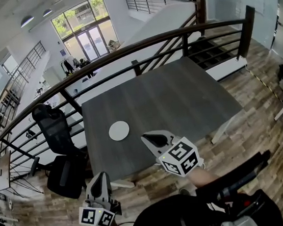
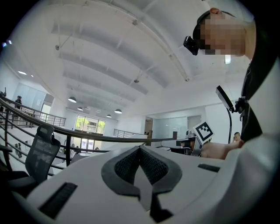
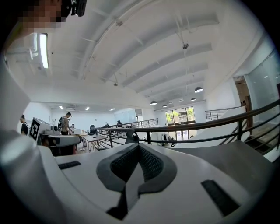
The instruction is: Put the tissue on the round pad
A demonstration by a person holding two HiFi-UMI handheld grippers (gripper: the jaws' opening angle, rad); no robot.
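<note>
Loads of room: the grey table (image 1: pixel 179 97) is bare top all round the round pad (image 1: pixel 119 130), so the near edge is open for reaching in. A dark railing (image 1: pixel 140 45) hugs the far side, and an office chair (image 1: pixel 54 127) sits by the left edge.

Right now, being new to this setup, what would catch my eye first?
A white round pad lies alone on the dark grey table, near its front left corner. The right gripper hovers at the table's near edge, the left gripper lower left, both with fingers shut and empty.
</note>
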